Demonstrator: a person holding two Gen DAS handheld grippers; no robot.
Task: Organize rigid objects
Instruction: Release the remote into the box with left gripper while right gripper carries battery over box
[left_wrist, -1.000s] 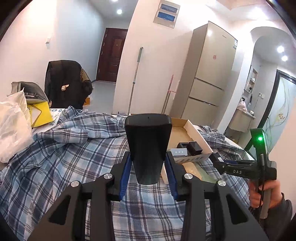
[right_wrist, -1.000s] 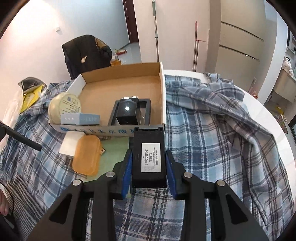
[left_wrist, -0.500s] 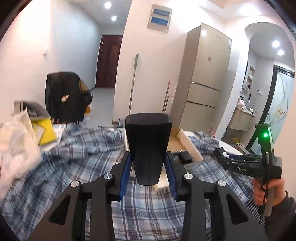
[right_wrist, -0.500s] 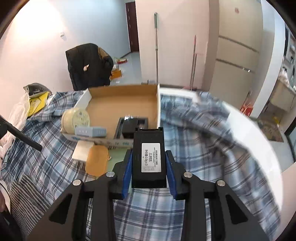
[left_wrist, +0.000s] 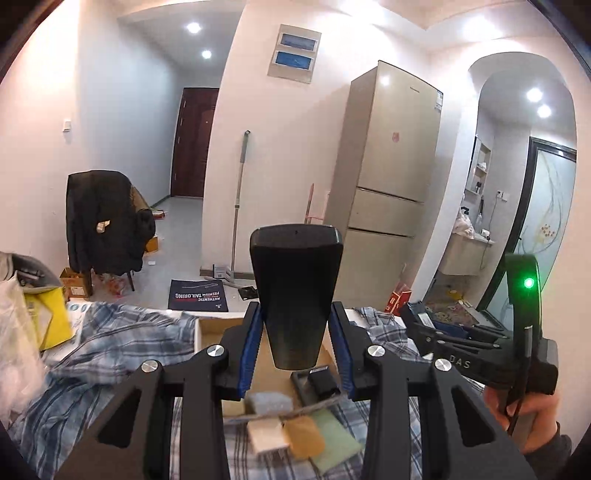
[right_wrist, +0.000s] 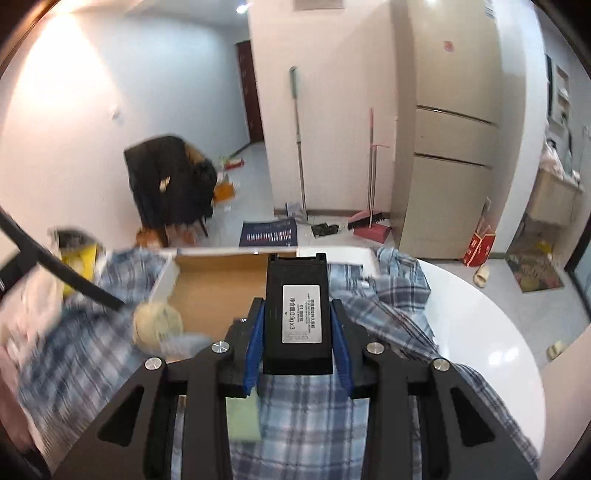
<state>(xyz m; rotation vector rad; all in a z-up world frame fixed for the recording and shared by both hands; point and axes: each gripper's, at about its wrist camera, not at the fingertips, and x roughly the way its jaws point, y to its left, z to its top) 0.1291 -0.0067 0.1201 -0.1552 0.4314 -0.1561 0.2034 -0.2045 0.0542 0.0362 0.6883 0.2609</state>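
My left gripper (left_wrist: 295, 350) is shut on a black tapered block (left_wrist: 295, 295) and holds it above the open cardboard box (left_wrist: 207, 326). My right gripper (right_wrist: 297, 339) is shut on a black rectangular case with a white label (right_wrist: 297, 310), held above the box (right_wrist: 221, 291); it also shows at the right of the left wrist view (left_wrist: 476, 339). In the box lie a black tray with a small black box (left_wrist: 323, 382), a pale blue-grey piece (left_wrist: 269, 400) and a round cream tin (right_wrist: 159, 323).
A blue plaid cloth (right_wrist: 369, 424) covers the round white table (right_wrist: 491, 332). A white block (left_wrist: 264, 435), an orange case (left_wrist: 304, 439) and a green pad (left_wrist: 338, 445) lie in front of the box. Bags (left_wrist: 51, 317) sit at the left.
Both grippers have risen and tilted up with their loads still held. The views now show more of the room and less of the table.
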